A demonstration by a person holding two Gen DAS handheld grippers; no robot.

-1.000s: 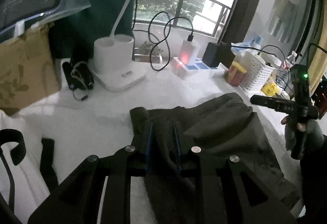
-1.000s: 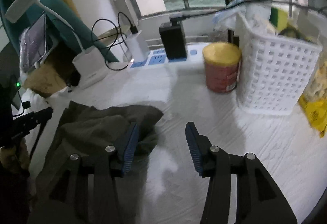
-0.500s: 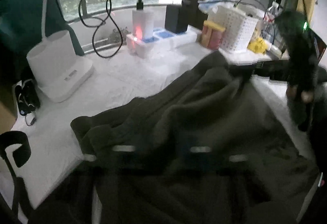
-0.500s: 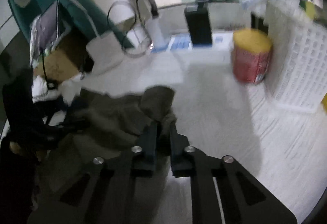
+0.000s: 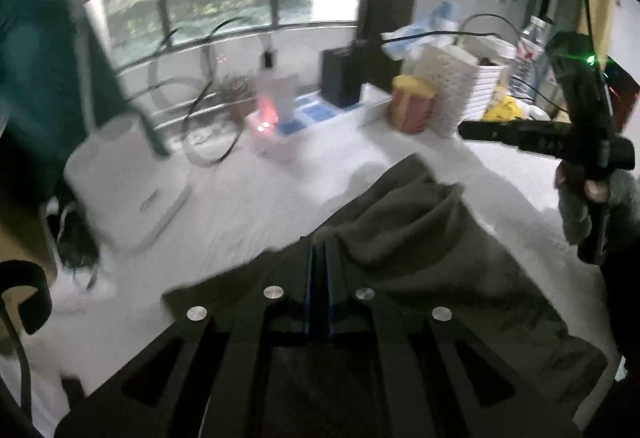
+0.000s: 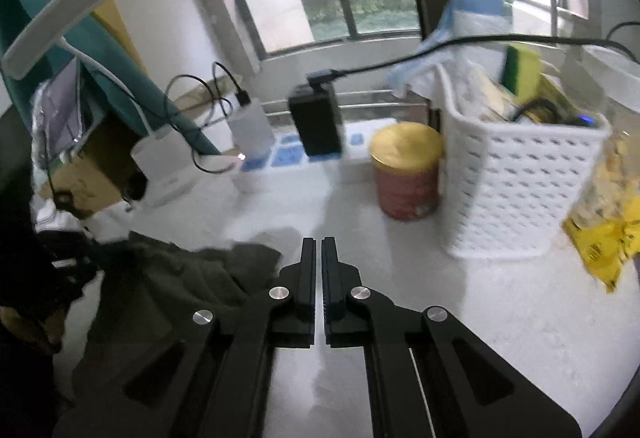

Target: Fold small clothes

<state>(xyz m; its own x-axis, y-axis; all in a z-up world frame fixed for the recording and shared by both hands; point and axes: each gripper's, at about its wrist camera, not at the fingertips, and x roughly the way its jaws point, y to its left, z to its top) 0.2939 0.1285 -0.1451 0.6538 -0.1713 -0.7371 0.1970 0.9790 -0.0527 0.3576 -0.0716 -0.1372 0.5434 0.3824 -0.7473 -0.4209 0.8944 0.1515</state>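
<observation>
In the left wrist view, the left gripper (image 5: 320, 250) has its fingers pressed together with the edge of a dark olive garment (image 5: 420, 238) pinched between the blue pads, the cloth spreading from there toward 4 o'clock over the white counter (image 5: 260, 206). At 2 o'clock the right gripper (image 5: 470, 130) is held above the counter, clear of the cloth, in a hand (image 5: 588, 190). Beyond the garment, at 1 o'clock, a red can with a yellow lid (image 5: 412, 106) stands just beside a white lattice basket (image 5: 452, 86); a white lamp base (image 5: 124, 178) sits at 9 o'clock, blurred. In the right wrist view, the right gripper (image 6: 318, 244) shows its fingers brought nearly together with only a thin slit between them and nothing in it, over bare counter (image 6: 460, 298). The garment (image 6: 180, 286) lies crumpled at 8 o'clock, its near edge just beside the left finger; whether it touches is hard to tell. The can (image 6: 408, 174) and basket (image 6: 520, 182) stand at 1 and 2 o'clock, a black adapter (image 6: 318, 122) at 12.
</observation>
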